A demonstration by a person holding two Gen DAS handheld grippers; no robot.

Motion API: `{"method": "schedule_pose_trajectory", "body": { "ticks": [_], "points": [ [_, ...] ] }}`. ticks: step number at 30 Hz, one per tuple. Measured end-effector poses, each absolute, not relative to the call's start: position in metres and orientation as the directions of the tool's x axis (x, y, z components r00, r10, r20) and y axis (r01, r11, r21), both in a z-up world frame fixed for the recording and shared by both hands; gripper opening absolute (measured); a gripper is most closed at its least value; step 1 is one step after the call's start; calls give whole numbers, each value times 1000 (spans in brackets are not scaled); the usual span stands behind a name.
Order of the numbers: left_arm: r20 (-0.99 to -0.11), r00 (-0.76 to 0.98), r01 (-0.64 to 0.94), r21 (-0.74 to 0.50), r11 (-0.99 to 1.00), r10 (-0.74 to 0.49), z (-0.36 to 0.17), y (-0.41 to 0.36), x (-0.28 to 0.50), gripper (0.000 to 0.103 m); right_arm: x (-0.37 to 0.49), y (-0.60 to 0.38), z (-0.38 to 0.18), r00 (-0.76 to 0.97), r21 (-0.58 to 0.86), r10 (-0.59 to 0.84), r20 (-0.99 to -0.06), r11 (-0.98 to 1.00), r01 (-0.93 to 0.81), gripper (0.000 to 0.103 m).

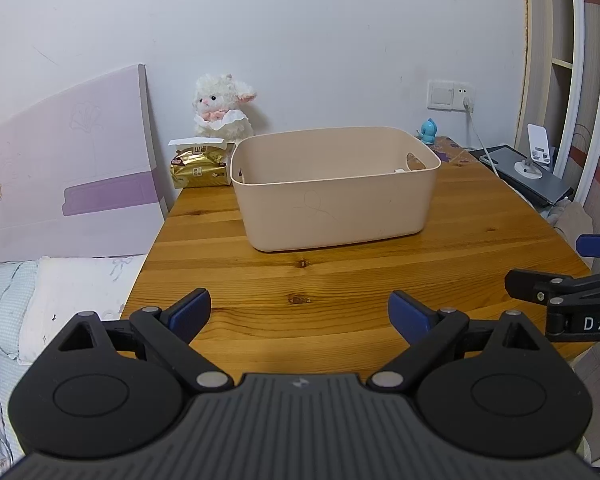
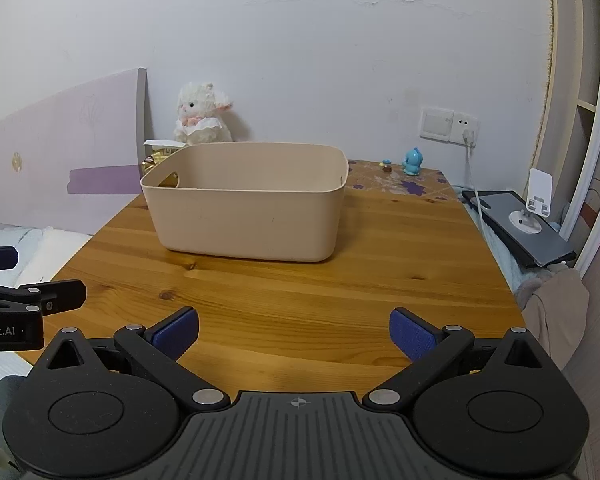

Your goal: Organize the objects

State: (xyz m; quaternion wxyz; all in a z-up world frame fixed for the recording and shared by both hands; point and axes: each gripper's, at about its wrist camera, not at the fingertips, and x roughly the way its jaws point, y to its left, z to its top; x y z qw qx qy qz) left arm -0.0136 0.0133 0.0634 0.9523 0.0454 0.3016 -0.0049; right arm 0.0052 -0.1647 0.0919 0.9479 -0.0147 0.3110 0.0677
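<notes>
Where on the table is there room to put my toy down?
The bare wood between the beige bin and both open grippers, left gripper and right gripper, is free. It is crowded behind the bin: the plush lamb, gold tissue pack and blue figurine.

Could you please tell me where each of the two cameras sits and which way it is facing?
Left wrist view: sits on the left gripper, jaws open, looking forward over the wooden table at the beige bin; the right gripper's tip enters at the right edge.
Right wrist view: sits on the right gripper, jaws open, facing the same way from further right; the left gripper's tip enters at the left edge.
Shared: the bin, table, plush lamb, blue figurine and wall socket.
</notes>
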Motion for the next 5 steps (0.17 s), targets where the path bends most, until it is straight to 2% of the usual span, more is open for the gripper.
{"method": "schedule_pose_trajectory", "body": {
  "ticks": [5],
  "points": [
    [-597, 802, 42, 82, 996, 15, 56, 13, -6, 97, 11, -162, 87, 786, 9, 120, -607, 990, -144, 103]
  ]
}}
